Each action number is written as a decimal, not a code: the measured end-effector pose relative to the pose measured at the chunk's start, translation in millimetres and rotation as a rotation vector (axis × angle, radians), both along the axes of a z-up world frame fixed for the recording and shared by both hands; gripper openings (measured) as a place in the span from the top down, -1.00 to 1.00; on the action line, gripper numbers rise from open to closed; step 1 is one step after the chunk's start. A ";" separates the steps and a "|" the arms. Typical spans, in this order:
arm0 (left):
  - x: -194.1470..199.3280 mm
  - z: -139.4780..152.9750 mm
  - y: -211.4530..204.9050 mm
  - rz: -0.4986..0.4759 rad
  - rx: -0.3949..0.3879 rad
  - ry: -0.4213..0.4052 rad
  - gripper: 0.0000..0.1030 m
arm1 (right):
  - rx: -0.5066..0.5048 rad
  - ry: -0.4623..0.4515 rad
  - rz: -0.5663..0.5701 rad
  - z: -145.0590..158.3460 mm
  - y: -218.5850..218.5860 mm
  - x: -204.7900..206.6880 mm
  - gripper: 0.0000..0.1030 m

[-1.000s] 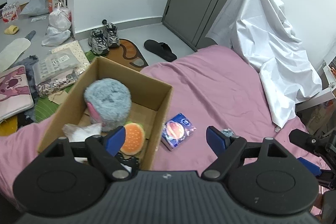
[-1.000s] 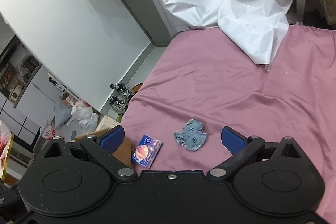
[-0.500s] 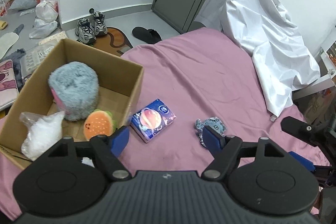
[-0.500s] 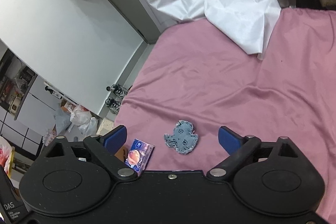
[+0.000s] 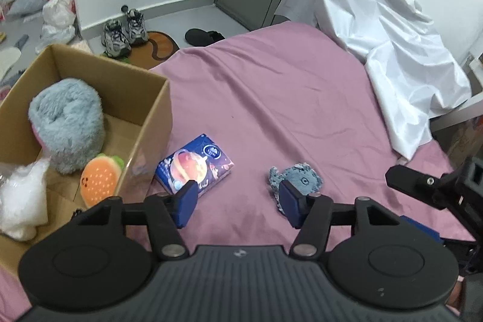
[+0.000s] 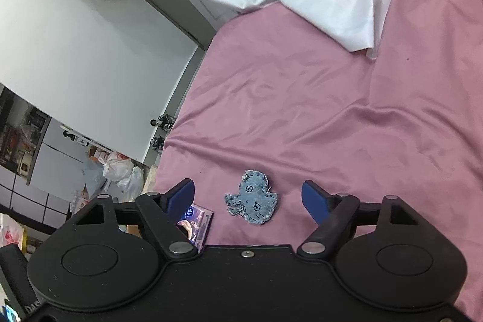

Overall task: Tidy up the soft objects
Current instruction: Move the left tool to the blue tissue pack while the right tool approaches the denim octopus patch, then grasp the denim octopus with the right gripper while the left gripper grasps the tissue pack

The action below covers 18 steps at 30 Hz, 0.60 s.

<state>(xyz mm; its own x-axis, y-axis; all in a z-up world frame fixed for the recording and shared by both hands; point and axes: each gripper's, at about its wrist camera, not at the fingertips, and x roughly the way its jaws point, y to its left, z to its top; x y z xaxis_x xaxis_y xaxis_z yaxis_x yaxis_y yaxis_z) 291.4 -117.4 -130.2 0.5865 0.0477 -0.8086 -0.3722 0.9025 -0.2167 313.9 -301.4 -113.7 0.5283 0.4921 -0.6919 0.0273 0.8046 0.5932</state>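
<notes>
left tongs (image 5: 237, 202): wide open, empty, over the bed (image 5: 271, 98)
right tongs (image 6: 249, 199): wide open, empty
denim patch (image 6: 252, 204): flat on bed, between right pads
tip: press low, pinch an edge, carry to box (image 5: 148, 122)

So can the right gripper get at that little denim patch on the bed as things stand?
Probably yes: the right gripper is open, and the denim patch lies flat on the pink sheet between its fingers with nothing covering it.
</notes>
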 end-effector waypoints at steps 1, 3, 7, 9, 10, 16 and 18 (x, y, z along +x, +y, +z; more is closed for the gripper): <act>2.2 -1.9 -2.1 -0.002 0.015 0.001 -0.13 | 0.001 0.004 0.004 -1.5 1.7 2.1 -0.47; 6.6 -6.9 -7.5 0.000 0.047 0.004 -0.13 | 0.003 0.011 0.013 -5.0 5.3 5.8 -0.47; 14.6 -19.5 -17.3 0.015 0.137 0.014 -0.13 | 0.009 0.030 0.021 -12.6 8.7 13.0 -0.47; 18.4 -26.7 -18.5 0.010 0.159 0.021 -0.13 | 0.011 0.040 0.021 -17.0 8.9 16.1 -0.47; 20.4 -31.2 -20.0 0.007 0.173 0.028 -0.13 | 0.012 0.046 0.023 -19.0 9.1 17.3 -0.47; 25.7 -51.8 -22.6 0.046 0.237 0.064 -0.13 | 0.009 0.081 0.061 -31.6 19.5 26.9 -0.47; 27.5 -55.7 -27.2 0.039 0.280 0.068 -0.13 | 0.012 0.089 0.067 -35.0 21.5 30.2 -0.47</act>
<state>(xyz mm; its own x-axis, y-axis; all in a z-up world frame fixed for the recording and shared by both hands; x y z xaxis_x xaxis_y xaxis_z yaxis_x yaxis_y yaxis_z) 318.9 -144.6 -185.9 0.5248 0.2966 -0.7978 -0.4132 0.9083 0.0659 344.1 -279.9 -148.7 0.4307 0.5331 -0.7282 0.0265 0.7991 0.6006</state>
